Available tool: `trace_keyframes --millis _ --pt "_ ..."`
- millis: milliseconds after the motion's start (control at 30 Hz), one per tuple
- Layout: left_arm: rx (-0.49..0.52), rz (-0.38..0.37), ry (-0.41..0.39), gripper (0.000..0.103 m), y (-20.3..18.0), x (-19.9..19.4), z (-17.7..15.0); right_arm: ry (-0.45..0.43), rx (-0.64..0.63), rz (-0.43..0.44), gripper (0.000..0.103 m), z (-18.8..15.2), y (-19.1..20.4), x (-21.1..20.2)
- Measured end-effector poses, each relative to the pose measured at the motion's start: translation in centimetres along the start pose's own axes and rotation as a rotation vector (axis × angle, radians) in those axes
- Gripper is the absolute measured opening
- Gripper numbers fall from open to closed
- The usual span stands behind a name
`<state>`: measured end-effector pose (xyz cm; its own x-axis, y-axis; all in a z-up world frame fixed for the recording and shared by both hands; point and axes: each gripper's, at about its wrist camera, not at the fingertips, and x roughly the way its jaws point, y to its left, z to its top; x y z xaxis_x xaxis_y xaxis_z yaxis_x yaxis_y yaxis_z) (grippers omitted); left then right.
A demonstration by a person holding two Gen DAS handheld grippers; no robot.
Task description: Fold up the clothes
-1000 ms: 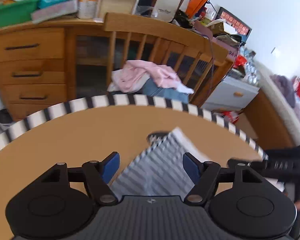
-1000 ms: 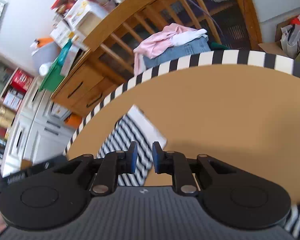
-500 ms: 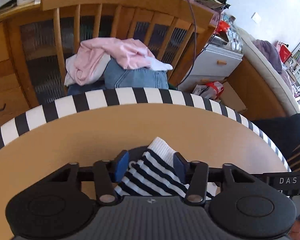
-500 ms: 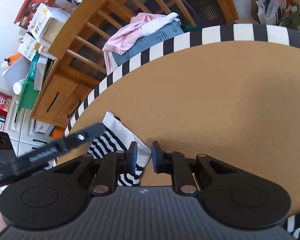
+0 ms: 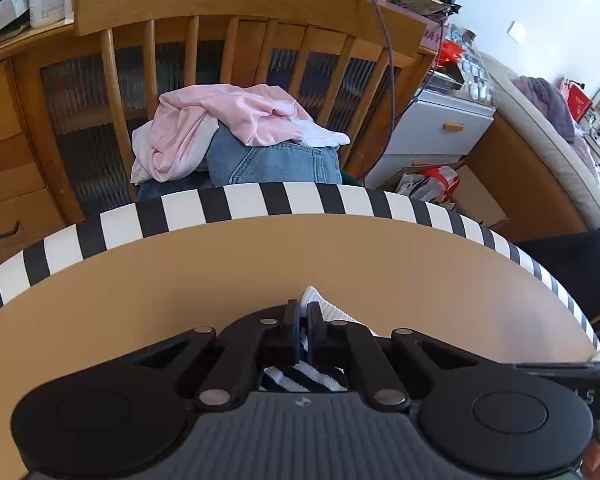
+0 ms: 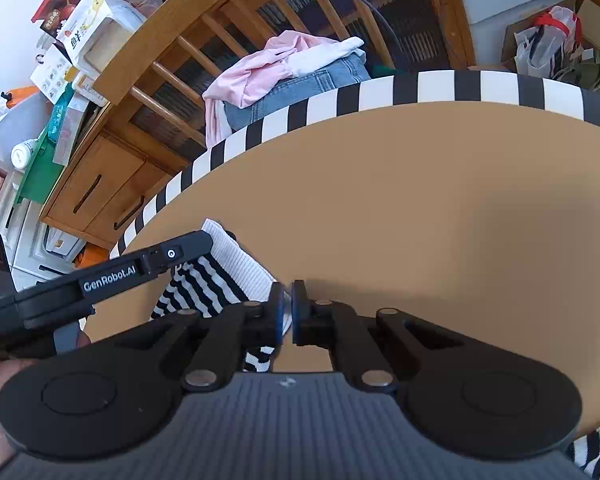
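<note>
A black-and-white striped garment (image 6: 208,280) with a white ribbed band lies on the round tan table (image 6: 400,200) near its left edge. My left gripper (image 5: 303,330) is shut on the garment's white band (image 5: 328,308); striped cloth shows under its jaws. My right gripper (image 6: 286,312) is shut on the other corner of the white band. The left gripper's body (image 6: 112,276) crosses the right wrist view, over the garment.
A wooden chair (image 5: 236,8) stands behind the table with a pile of pink, white and denim clothes (image 5: 236,136) on its seat. A cluttered wooden sideboard (image 5: 4,128) is behind it. The table rim (image 5: 260,200) is black-and-white striped.
My left gripper was open over the garment and has closed on its white band. The right gripper stayed shut and both moved closer to the cloth's band edge.
</note>
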<state>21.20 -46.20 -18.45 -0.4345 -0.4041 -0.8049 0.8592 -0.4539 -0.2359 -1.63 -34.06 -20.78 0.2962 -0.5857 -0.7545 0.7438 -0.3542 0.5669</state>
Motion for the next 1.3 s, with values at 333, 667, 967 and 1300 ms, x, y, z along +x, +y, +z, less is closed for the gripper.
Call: trace_keyframes --millis 333,667,967,1300 --pt "-0.042 0.011 -0.049 0.002 -0.1 -2.0 -0.7 -0.044 -0.014 0.061 0.000 0.2 0.3 -1.4" --pt "-0.065 0.019 -0.130 0.002 0.9 -10.3 -4.0 -0.091 -0.154 0.087 0.000 -1.4 2.7 -5.8" --pt "-0.079 0.014 -0.126 0.002 0.5 -11.5 -5.3 -0.037 -0.187 0.057 0.029 -1.0 2.9 -2.0" --pt "-0.090 0.017 -0.108 0.002 0.8 -10.2 -5.5 0.019 -0.437 -0.087 0.003 -1.8 7.0 1.7"
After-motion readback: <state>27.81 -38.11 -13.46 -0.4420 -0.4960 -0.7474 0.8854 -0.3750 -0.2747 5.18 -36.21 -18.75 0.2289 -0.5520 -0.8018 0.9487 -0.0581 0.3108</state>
